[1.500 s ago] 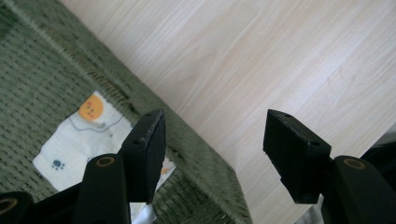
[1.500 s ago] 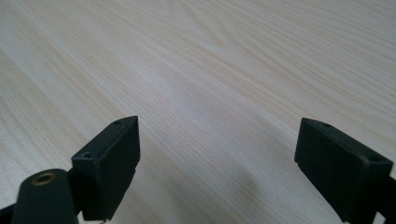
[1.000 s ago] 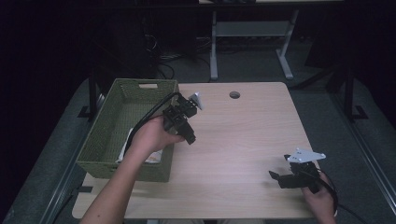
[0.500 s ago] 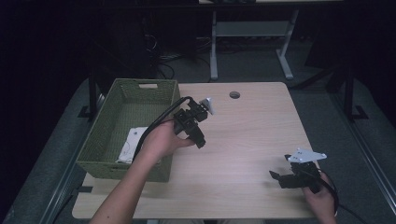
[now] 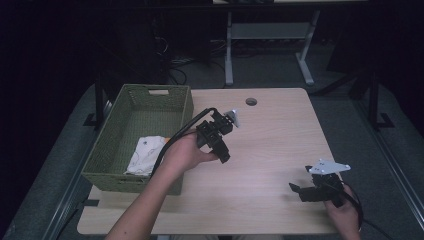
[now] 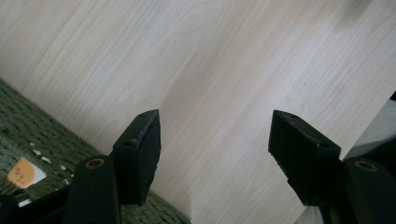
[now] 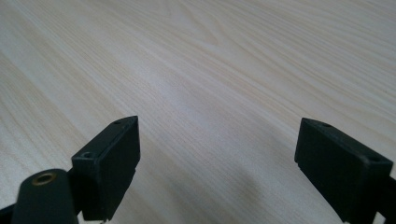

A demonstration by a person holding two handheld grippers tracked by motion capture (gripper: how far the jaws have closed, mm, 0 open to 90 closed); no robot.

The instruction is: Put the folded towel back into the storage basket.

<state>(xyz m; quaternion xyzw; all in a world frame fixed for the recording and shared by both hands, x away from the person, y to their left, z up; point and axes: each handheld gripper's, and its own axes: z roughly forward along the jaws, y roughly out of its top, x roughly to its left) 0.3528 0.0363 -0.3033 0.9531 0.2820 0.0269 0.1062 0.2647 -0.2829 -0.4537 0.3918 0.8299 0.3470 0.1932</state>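
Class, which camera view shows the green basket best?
The high view: the whole green basket sits at the table's left with a white cloth inside. The left gripper view catches just a corner of its green weave; the right gripper view looks at bare tabletop.

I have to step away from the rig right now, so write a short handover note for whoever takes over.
Left tool: jaws apart, just been opening, nothing between them, held over the table beside the green basket.
Right tool: jaws apart, nothing between them, low over the table's near right corner.
Things: a white cloth lies inside the basket.
Done: the cloth is in the basket.
Left: I see nothing else on the table to pick up; check what comes next.
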